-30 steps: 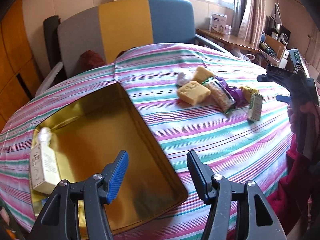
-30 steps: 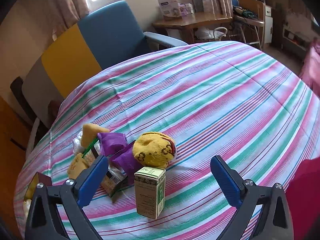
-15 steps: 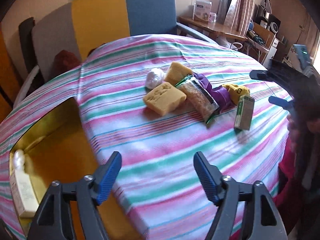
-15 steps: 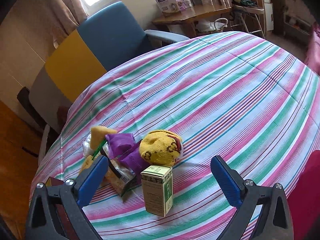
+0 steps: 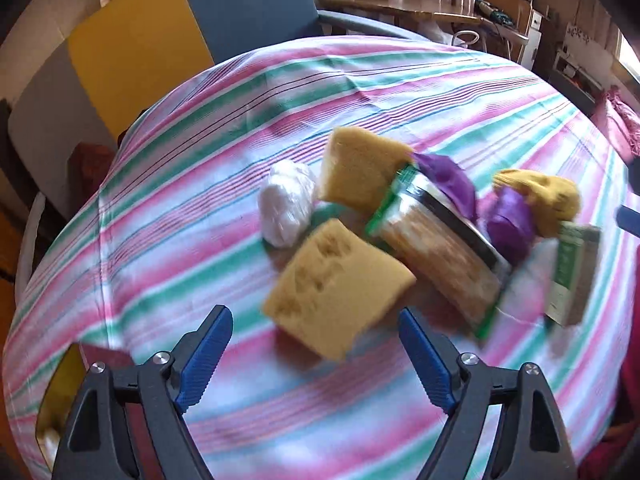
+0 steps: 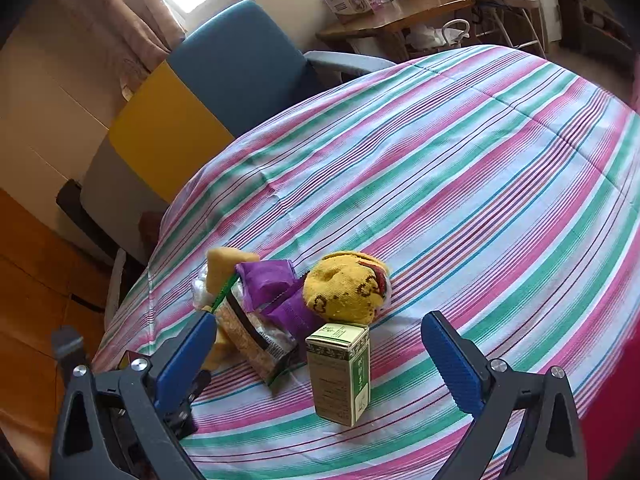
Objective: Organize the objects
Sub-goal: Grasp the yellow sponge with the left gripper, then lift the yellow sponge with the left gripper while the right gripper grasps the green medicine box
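Observation:
A pile lies on the striped tablecloth (image 5: 360, 92). It holds a near yellow sponge (image 5: 336, 288), a second sponge (image 5: 360, 164), a white plastic wad (image 5: 286, 208), a clear noodle packet (image 5: 440, 256), purple wrappers (image 5: 508, 220), a yellow sock ball (image 5: 548, 196) and an upright green box (image 5: 572, 276). My left gripper (image 5: 316, 356) is open, just short of the near sponge. My right gripper (image 6: 324, 360) is open, with the green box (image 6: 340, 372) standing between its fingers and the sock ball (image 6: 344, 288) behind it.
A corner of the gold tin tray (image 5: 60, 384) shows at the lower left of the left wrist view. A blue, yellow and grey chair (image 6: 224, 76) stands behind the table. A wooden desk (image 6: 392, 16) with boxes is further back.
My left gripper has swung right from over the gold tray to the pile, now close to the near sponge. My right gripper has moved a little nearer the green box.

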Demonstrator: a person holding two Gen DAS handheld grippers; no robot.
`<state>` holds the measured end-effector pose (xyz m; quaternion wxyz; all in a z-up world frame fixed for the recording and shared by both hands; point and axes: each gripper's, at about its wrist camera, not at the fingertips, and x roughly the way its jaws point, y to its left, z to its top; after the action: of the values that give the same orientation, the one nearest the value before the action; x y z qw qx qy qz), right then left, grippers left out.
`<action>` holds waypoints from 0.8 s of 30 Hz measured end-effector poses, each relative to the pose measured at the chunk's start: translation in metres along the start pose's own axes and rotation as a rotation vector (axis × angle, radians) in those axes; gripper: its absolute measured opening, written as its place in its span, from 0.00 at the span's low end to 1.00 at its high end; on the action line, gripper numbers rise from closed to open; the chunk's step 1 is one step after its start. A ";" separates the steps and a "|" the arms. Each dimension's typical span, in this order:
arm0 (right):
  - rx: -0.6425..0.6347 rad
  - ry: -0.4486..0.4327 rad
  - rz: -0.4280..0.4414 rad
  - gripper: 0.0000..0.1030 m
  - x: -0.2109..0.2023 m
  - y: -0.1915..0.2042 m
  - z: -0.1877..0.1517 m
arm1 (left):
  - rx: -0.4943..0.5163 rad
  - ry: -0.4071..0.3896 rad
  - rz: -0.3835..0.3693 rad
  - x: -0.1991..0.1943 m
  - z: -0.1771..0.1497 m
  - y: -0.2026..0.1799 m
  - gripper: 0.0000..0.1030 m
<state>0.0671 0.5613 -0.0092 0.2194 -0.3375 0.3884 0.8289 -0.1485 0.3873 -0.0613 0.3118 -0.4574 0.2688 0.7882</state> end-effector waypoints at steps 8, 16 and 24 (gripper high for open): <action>0.059 -0.004 0.020 1.00 0.001 -0.012 0.005 | 0.036 0.039 -0.040 0.025 0.007 -0.008 0.65; 0.053 -0.024 -0.006 0.99 0.001 -0.015 0.008 | -0.103 -0.013 -0.116 -0.014 -0.037 -0.014 0.59; 0.045 0.104 0.007 1.00 0.024 -0.015 0.002 | -0.039 -0.094 -0.123 -0.072 -0.117 -0.066 0.59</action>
<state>0.0595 0.5739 -0.0329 0.2035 -0.3738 0.4191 0.8020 -0.0076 0.3302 -0.0580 0.3630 -0.4418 0.2098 0.7931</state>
